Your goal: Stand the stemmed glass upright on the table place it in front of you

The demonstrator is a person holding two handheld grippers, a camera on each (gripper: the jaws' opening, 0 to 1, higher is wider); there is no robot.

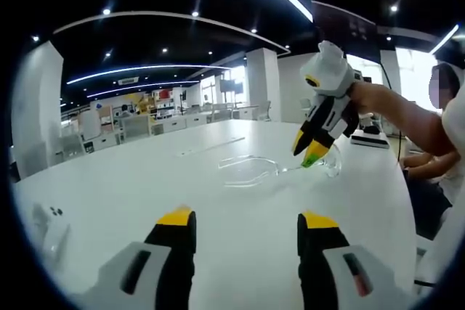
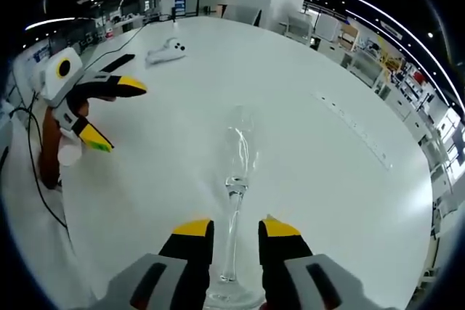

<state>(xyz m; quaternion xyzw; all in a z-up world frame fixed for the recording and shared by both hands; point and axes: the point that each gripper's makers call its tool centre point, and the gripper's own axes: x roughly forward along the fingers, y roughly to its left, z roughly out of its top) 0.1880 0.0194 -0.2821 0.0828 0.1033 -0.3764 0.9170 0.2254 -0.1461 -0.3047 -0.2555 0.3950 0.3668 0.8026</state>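
Surface (image 1: 109, 186): large white tabletop with a rounded edge, in an open office hall with ceiling strip lights and white columns; it carries every item listed below.

Person: a forearm (image 1: 396, 110) reaches in from the right of the left gripper view, its hand on the right claw; seated beside the surface's far edge.

Left claw (image 1: 247, 226): yellow-tipped black jaws on grey housings, spread wide apart with bare surface between them, grasping nothing. In the right gripper view it appears at the left (image 2: 112, 117), jaws parted, hovering above the surface, well apart from the glass.

Right claw (image 2: 236, 231): yellow-tipped jaws standing either side of the glass stem near the foot, close to it; whether they press the stem cannot be told. In the left gripper view it comes in from the right (image 1: 311, 149), tips pointed down at the stem end of the glass.

Stemmed glass (image 2: 236, 172): clear, lying on its side on the surface, bowl pointing away from the right claw, foot nearest it; in the left gripper view it lies mid-surface (image 1: 251, 170).

White device (image 2: 166, 51): small, on the far surface, well apart from the glass.

Dark cable (image 2: 36, 179): runs along the near surface edge.
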